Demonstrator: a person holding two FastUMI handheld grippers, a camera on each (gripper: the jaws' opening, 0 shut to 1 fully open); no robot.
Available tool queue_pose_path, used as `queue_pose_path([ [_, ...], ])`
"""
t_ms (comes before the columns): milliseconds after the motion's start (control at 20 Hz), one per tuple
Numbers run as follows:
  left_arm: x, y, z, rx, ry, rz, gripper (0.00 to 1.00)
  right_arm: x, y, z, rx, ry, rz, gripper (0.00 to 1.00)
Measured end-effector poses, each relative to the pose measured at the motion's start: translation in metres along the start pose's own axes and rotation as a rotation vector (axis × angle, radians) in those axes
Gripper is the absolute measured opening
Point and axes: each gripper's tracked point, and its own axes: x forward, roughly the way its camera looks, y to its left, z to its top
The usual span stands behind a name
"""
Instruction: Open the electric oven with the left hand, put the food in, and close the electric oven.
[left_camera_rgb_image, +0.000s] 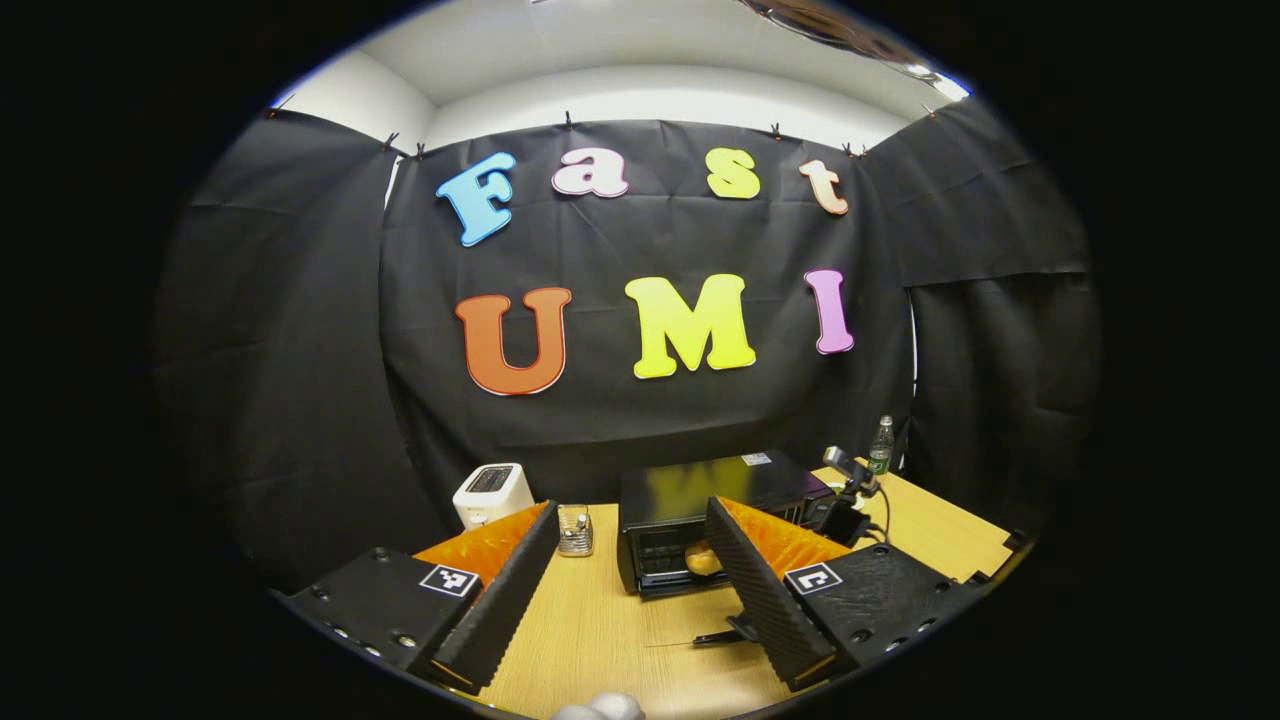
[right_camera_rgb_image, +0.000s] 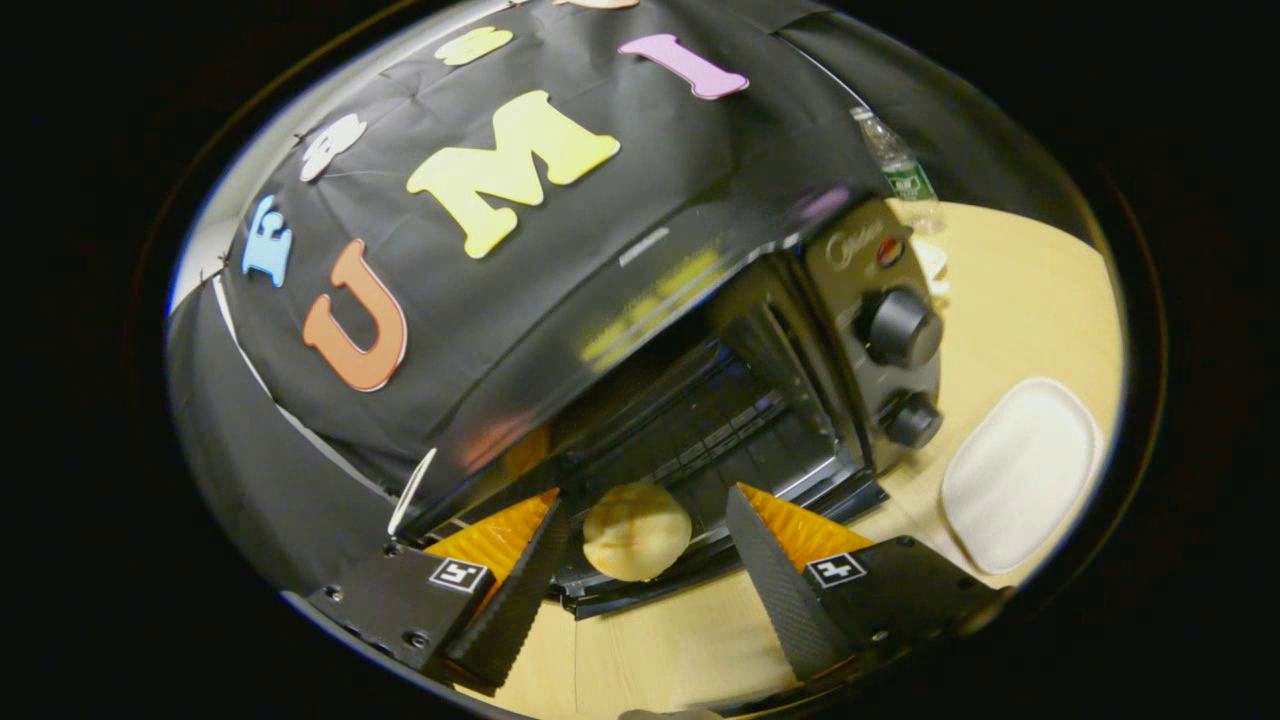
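Oven: door down and open; it stands at the far middle of the tabletop in the left gripper view.
Food: a pale round bun lies at the front lip of the cavity, seemingly on the lowered door rather than on the rack.
Right tool: fingers spread, apart from the bun on both sides; nothing held.
Left tool: fingers spread, empty, well back from the oven.
Risk, door: lifting the door with the bun this far forward would likely pinch it or roll it out.
Risk, contact: a sideways drift of the right tool could knock the bun off.
Nearby: white plate right of the oven; toaster far left.
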Motion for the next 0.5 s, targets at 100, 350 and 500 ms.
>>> queue_pose_path([
  [100,0.002,-0.002,-0.009,-0.009,-0.003,-0.001,0.95,-0.039,0.002,0.022,-0.08,-0.021,0.017,1.0],
  [350,0.006,-0.016,-0.028,0.012,-0.005,-0.012,0.95,-0.158,0.004,0.132,-0.364,-0.235,0.016,1.0],
  [500,0.008,-0.027,-0.039,0.011,0.008,-0.022,0.95,-0.22,0.007,0.194,-0.495,-0.349,-0.01,1.0],
])
